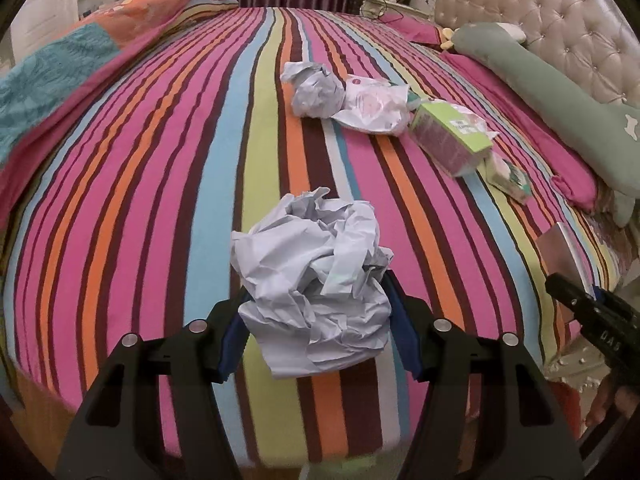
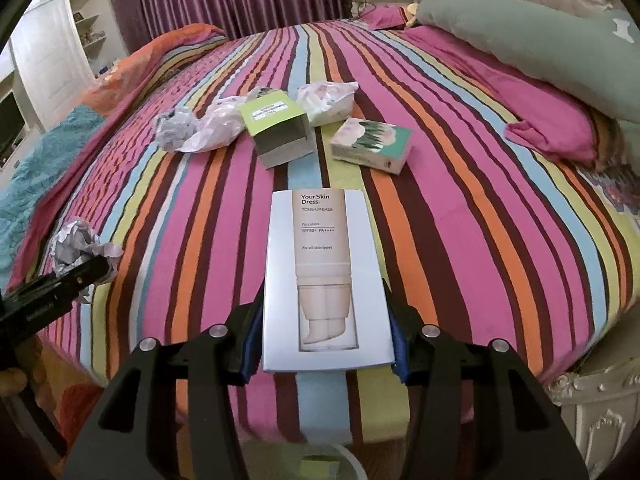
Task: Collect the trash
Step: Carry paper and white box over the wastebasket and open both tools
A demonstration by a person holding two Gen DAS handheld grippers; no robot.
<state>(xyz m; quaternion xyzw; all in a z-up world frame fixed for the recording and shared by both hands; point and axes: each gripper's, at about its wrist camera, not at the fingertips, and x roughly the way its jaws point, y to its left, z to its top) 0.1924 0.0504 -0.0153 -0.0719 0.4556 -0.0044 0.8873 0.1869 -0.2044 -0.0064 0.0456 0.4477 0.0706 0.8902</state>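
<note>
- Left gripper (image 1: 316,316) clenched on a crumpled paper wad (image 1: 312,280), lower middle of the left wrist view, both blue pads (image 1: 230,344) pressing into its flanks.
- Right gripper (image 2: 326,344) clamped on a white cosmetics box (image 2: 326,280), lower centre of the right wrist view, pads on the two long side edges near the bottom end.
- Both loads apparently lifted clear of the striped bedsheet (image 1: 120,200), though hard to be sure from this angle.
- Paper wad: super light, soft, squishes under any pressure. No slip worry, but loose flaps could snag. Best grabbed across the fattest part, as now.
- Box: light thin card, stiff along the edges, probably dents if squeezed on the flat faces. Glossy, so maybe a bit slippery. Side-edge grip looks right.
- More trash left on the bed, upper middle of the right wrist view: another paper wad (image 2: 174,130), a crinkled plastic wrapper (image 2: 216,128), a green open carton (image 2: 280,128), a small patterned box (image 2: 370,144).
- Wrapper likely slick and floppy, better pinched at a bunched fold.
- Green carton open-ended, so probably crushes easily; grab across the closed end.
- No bin clearly visible in either view, so drop-off spot unknown.
</note>
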